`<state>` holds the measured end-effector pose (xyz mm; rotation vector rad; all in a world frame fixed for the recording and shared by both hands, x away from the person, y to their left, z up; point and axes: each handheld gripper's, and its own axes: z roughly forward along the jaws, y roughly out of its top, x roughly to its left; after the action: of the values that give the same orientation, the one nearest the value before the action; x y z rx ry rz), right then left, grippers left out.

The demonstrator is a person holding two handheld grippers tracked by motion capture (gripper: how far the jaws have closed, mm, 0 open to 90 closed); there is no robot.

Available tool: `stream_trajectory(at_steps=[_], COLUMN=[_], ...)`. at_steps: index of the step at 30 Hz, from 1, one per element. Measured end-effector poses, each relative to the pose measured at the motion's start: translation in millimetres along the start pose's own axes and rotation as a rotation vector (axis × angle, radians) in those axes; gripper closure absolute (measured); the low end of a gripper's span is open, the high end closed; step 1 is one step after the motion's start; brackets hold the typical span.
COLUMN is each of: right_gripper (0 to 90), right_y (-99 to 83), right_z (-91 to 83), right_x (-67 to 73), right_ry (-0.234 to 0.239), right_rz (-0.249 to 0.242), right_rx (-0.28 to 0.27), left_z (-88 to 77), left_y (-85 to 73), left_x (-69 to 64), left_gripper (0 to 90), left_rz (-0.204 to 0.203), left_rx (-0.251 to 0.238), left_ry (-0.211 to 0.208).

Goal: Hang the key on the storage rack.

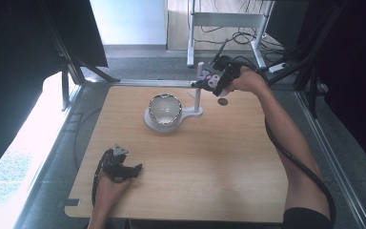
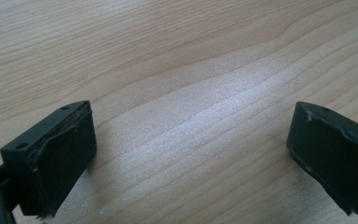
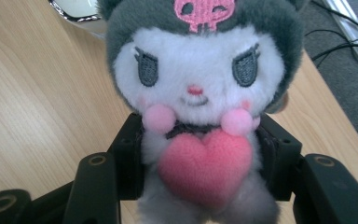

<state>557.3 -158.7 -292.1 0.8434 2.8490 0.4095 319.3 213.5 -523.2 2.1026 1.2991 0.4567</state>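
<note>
Pale wooden counter (image 1: 209,157) below: right gripper (image 3: 200,154) jaws clamp a soft, light grey-and-white plush doll (image 3: 198,93) at its squashy waist; left gripper (image 2: 186,154) jaws apart.

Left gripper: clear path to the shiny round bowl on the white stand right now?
Probably yes. The left gripper rests open on the wooden table, bare board between it and the shiny bowl. The right gripper, holding the plush toy, stays off that path.

Wooden table (image 1: 209,162), grey floor (image 1: 143,64), bright window (image 1: 14,157)
</note>
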Motion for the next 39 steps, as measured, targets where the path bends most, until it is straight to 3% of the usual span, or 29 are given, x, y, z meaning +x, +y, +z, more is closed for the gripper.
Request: stream_trajectory(at_steps=[9,21,39], right_gripper=[44.5,44.0,37.5], right_y=[2.0,-1.6,-4.7], right_z=[22.2,52.9,86.3], right_x=[4.8,7.9,12.9], right_ry=[0.015,-0.007,-0.041], right_rz=[-0.008,-0.029,-0.074], right_rx=[0.005,0.042,0.044], left_z=[0.1,0.3,0.3], left_y=[0.0,-0.1,-0.2], left_x=[-0.2,-0.3,-0.3], left_gripper=[1.3,1.3,1.3], left_rz=[-0.002,-0.004,-0.003], left_rx=[-0.002,-0.004,-0.004], left_ry=[0.001,0.001,0.002])
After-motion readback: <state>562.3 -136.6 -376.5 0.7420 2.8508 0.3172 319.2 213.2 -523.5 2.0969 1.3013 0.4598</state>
